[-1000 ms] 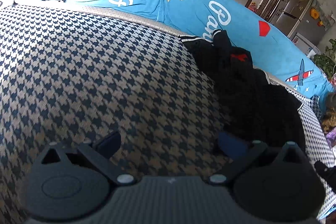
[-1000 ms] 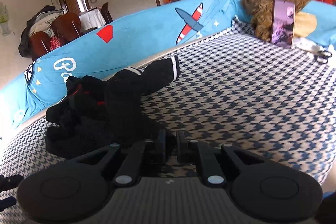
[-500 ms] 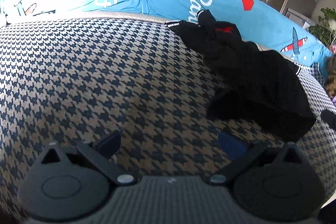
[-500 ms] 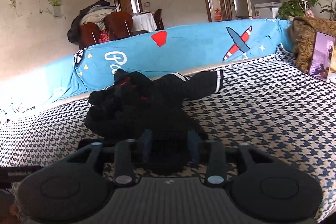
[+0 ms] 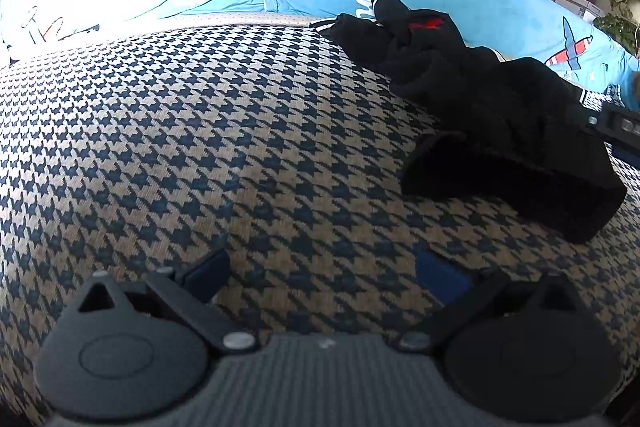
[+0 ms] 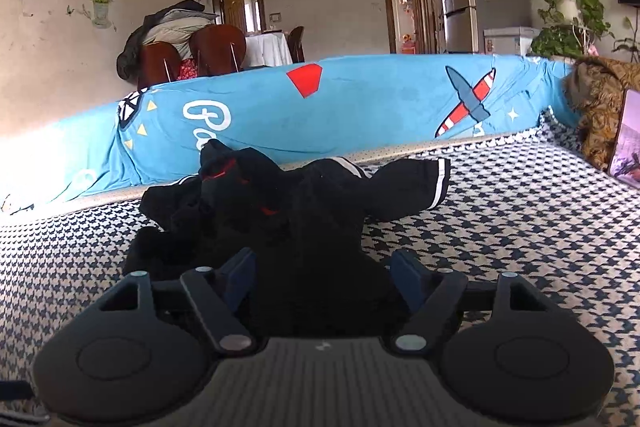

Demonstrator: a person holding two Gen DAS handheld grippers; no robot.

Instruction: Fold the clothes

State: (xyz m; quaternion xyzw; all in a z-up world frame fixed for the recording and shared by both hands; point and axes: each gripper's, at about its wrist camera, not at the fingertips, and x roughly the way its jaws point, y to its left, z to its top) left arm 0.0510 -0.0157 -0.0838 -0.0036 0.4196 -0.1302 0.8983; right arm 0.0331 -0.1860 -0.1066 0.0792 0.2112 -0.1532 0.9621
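Left wrist view mostly gets bare houndstooth cover point(image 5: 248, 131), the left claw point(image 5: 322, 269) gaping wide over it with nothing inside. Right wrist view adds the phone point(image 6: 626, 139) far right — and the right claw point(image 6: 322, 273), jaws just been opening, straddling the crumpled black white-striped garment point(image 6: 304, 227) by the blue backrest point(image 6: 360, 107).

surface: houndstooth sofa seat point(image 5: 240, 131) | on it: black garment point(image 6: 304, 227) (crumpled)

Right gripper point(image 6: 323, 281) jaws have just been opening, from pinched shut to spread wide; black garment point(image 6: 304, 227) lies loose between the fingers point(image 6: 240, 273), no longer clamped, now bunched closer.
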